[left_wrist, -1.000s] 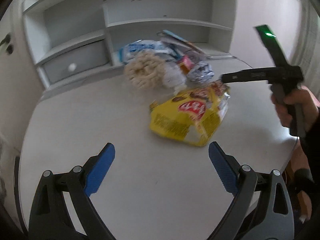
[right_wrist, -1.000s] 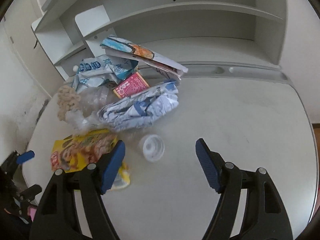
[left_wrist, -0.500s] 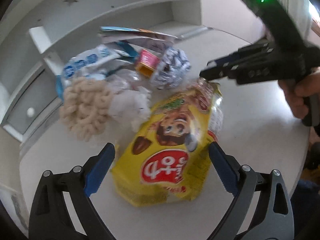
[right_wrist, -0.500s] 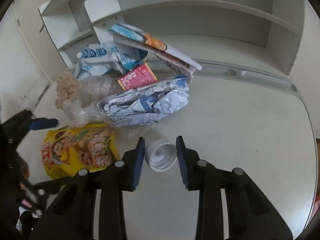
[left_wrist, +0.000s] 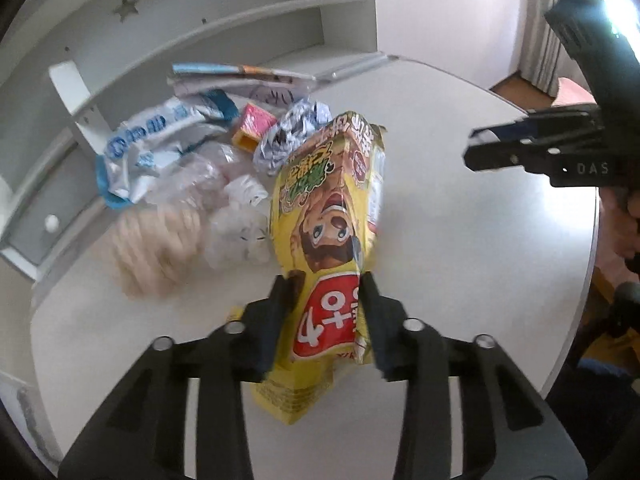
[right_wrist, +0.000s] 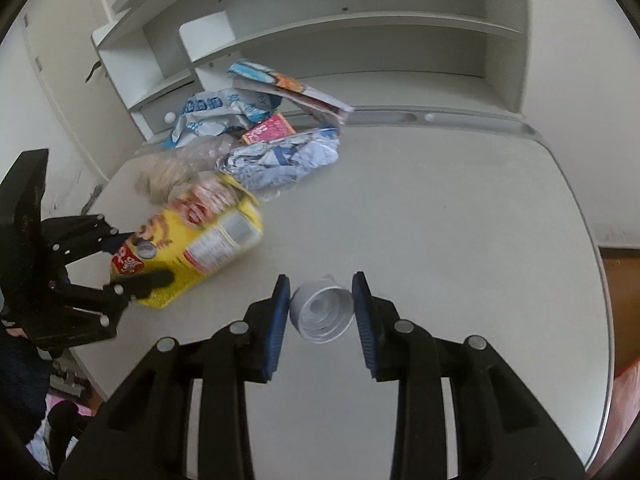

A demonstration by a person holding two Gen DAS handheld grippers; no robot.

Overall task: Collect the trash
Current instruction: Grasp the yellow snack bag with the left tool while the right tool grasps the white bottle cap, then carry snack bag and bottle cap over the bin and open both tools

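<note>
My left gripper [left_wrist: 325,286] is shut on a yellow snack bag [left_wrist: 332,216] and holds it tilted up off the white table [left_wrist: 460,240]. The bag also shows in the right wrist view [right_wrist: 200,240], held by the left gripper [right_wrist: 132,258]. My right gripper [right_wrist: 320,292] is shut on a small white plastic cup [right_wrist: 322,312], lifted a little above the table [right_wrist: 440,220]. In the left wrist view the right gripper [left_wrist: 476,146] shows at the right, side on.
A pile of trash lies at the back left: a blue-white bag [right_wrist: 216,114], a pink box [right_wrist: 270,130], a crumpled silver-blue wrapper [right_wrist: 284,158], a clear bag of puffed snacks [left_wrist: 160,240], a flat booklet [right_wrist: 288,86]. A white shelf unit [right_wrist: 360,28] stands behind.
My left gripper closed on the yellow bag and lifted it. My right gripper, shut on the cup half a second ago, has raised it and drawn back a little.
</note>
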